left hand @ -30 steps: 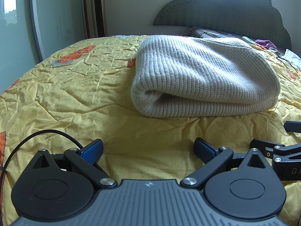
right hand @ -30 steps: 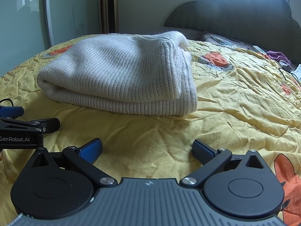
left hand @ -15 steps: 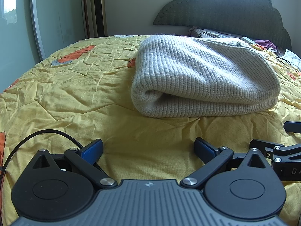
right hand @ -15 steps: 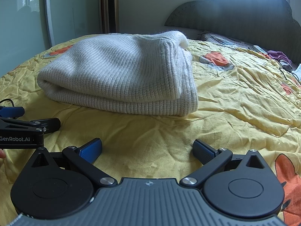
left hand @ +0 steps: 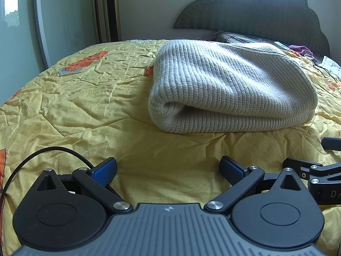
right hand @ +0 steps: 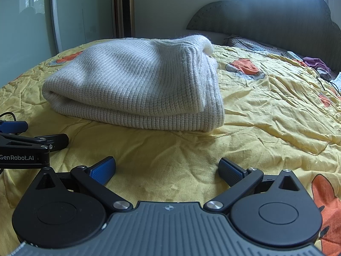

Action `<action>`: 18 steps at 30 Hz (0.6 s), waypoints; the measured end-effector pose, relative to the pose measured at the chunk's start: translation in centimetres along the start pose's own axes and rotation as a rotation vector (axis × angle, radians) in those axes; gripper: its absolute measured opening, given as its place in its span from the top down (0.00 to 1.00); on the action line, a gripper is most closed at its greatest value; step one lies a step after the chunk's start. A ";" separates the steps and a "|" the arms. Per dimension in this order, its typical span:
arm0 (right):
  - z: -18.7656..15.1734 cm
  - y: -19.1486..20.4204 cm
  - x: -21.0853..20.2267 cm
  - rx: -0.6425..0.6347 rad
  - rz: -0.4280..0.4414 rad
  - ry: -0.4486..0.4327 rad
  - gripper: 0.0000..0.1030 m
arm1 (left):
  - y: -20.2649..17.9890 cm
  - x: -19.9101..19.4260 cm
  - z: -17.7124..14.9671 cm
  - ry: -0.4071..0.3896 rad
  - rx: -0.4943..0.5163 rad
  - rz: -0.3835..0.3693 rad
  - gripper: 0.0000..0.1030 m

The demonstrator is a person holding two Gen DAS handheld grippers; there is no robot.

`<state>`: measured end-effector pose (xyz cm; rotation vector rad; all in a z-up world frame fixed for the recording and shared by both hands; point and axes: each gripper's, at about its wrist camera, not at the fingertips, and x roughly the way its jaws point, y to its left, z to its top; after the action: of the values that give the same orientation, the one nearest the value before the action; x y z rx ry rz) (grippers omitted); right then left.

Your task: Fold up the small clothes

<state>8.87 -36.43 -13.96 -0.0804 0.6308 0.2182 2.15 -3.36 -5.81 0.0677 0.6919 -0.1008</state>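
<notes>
Cream knitted sweater (left hand: 230,87), folded, lies on a yellow bedspread (left hand: 85,106); bare cloth separates its near edge from the left gripper (left hand: 168,170) and right gripper (right hand: 167,169), both wide open, empty.

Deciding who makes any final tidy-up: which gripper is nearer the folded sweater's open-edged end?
Right. The right gripper faces the knit sweater near that end; the left gripper sits toward its rounded fold.

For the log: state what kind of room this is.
A bedroom, most likely: a folded knit sweater lies on a yellow quilted bedspread, with a padded headboard behind and a tower fan by the wall.
</notes>
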 end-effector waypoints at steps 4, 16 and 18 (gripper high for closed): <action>0.1 0.1 -0.1 0.000 -0.017 -0.002 0.01 | 0.0 -0.1 0.0 0.008 0.006 -0.001 0.00; 1.1 1.9 -2.6 -0.021 0.014 -0.013 0.00 | 0.5 -1.6 0.6 0.046 0.004 0.017 0.00; 1.1 2.2 -3.0 -0.023 0.024 -0.017 0.00 | 0.6 -1.9 0.7 0.044 0.003 0.012 0.00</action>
<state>6.71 -34.69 -11.32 -0.0931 0.6126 0.2489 1.14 -2.71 -4.04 0.0766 0.7352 -0.0893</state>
